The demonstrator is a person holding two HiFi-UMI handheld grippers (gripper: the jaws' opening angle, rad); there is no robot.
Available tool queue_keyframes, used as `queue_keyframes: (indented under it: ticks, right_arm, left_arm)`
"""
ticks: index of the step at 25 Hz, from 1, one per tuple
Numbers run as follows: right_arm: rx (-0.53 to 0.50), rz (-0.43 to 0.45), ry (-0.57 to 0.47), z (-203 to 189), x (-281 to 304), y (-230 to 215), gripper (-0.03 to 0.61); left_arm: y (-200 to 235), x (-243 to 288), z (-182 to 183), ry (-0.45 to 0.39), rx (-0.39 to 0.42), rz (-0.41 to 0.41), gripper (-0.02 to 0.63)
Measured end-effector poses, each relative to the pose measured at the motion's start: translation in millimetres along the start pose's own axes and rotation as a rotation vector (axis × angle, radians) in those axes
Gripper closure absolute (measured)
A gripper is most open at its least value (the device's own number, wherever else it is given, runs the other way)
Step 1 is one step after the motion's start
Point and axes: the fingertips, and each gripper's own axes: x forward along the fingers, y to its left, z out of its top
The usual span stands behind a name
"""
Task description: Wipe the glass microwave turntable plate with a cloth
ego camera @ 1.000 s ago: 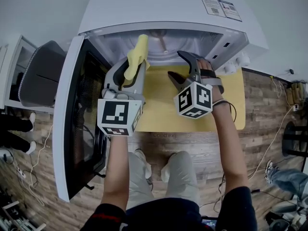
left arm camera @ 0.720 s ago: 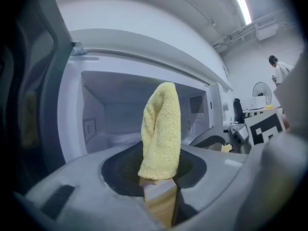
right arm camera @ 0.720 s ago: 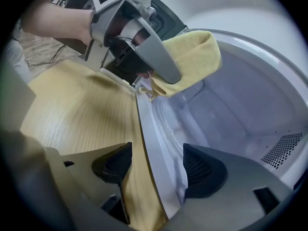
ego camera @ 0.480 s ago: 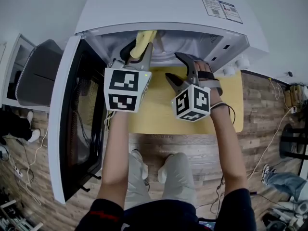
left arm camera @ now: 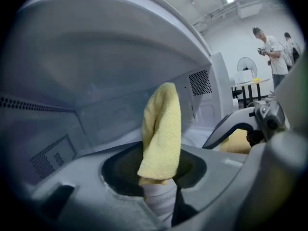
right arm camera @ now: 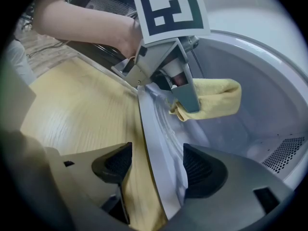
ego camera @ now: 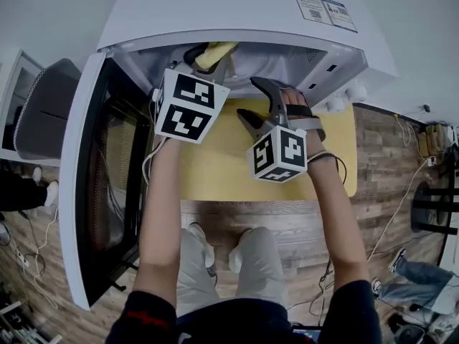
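**White microwave oven** (ego camera: 215,13): stands on the table. Its dark-windowed door (ego camera: 79,178) is swung wide to the left. Only the left gripper view shows the grey cavity with its perforated vent panels.

**Pale yellow wooden tabletop** (ego camera: 222,163): lies under both grippers, with plank flooring beyond it in the head view.

**Clear glass turntable plate** (right arm camera: 153,129): apparent only in the right gripper view, as a pale rippled sheet seen edge-on at the cavity mouth. The head view does not show it.

**Two people, standing** (left arm camera: 272,44): far background, left gripper view only.

**Right gripper** (right arm camera: 158,167): rolled on its side at the oven mouth, forearm extended. The jaws are spread wide and straddle the plate's edge, with a gap at each pad.

**Left gripper** (left arm camera: 158,184): reaches into the upper left of the cavity, marker cube tilted. The jaws are clamped on the cloth.

**Yellow terry cloth** (left arm camera: 161,129): a folded wad projecting beyond the left jaws. In the right gripper view its lower corner lies against the plate.
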Motion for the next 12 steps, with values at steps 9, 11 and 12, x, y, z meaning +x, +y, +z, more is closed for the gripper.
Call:
queue_keyframes:
  ticks: [9,11,12]
  right_arm:
    - [0.006,0.001,-0.003,1,0,1,0.282]
    - [0.009,-0.001,-0.006,1,1,1,0.282]
    - [0.009,-0.002,-0.007,1,1,1,0.282]
  left_arm:
    - [-12,17,4,0.094,0.245,-0.024,0.497]
    - [-14,21,3,0.129,0.312,-0.029,0.495]
    - [-15,24,3,0.144,0.341,-0.037,0.494]
